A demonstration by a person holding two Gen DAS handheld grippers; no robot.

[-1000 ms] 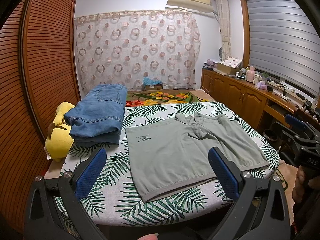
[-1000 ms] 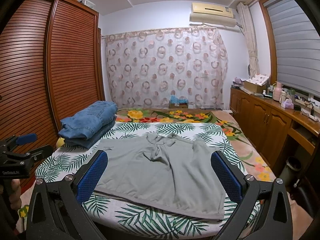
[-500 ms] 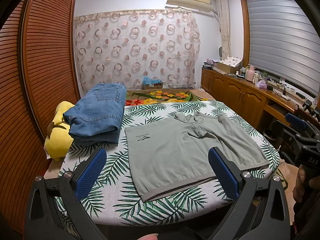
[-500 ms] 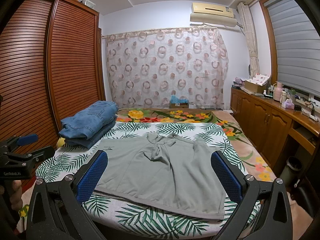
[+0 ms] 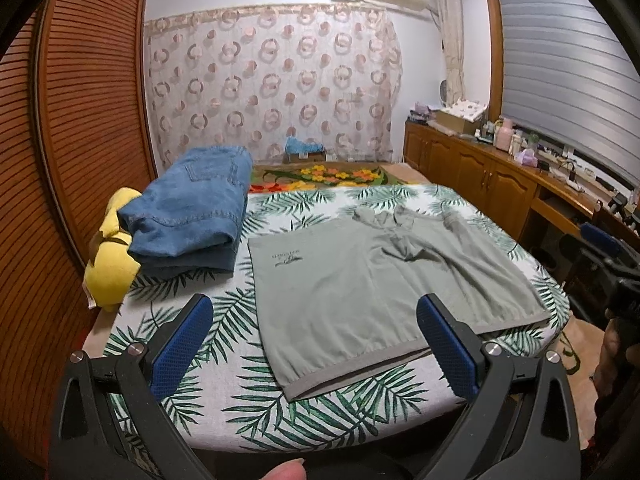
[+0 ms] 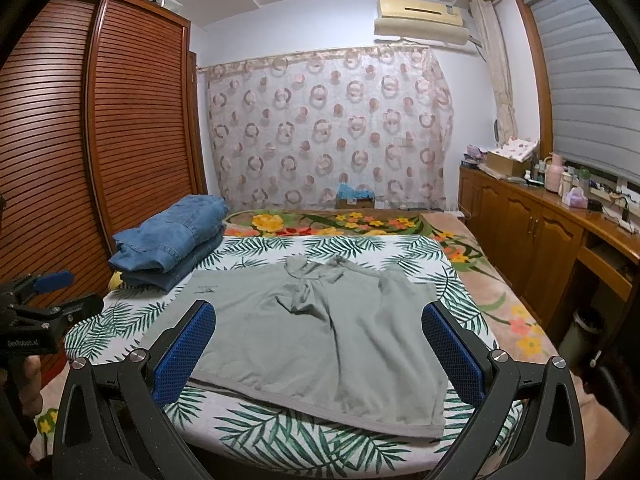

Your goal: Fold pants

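Indoor light was even, fairly dim, from overhead; src not visible. Soft shadows sat under the blue finger pads [image 5: 182, 346] and the jeans stack [image 5: 192, 216]. No glare. Heavy fisheye bending w/ black vignette at corners; wardrobe slats [image 6: 48, 160] curved. Focus sharp throughout, slight softness at edges.

Pants [image 5: 360, 288]: plain grey-green, small dark logo. Bed sheet [image 5: 224, 320]: white with green palm-leaf print. Folded jeans [image 5: 192, 208]: blue denim; curtain [image 6: 328, 128]: pale with pink ring pattern.
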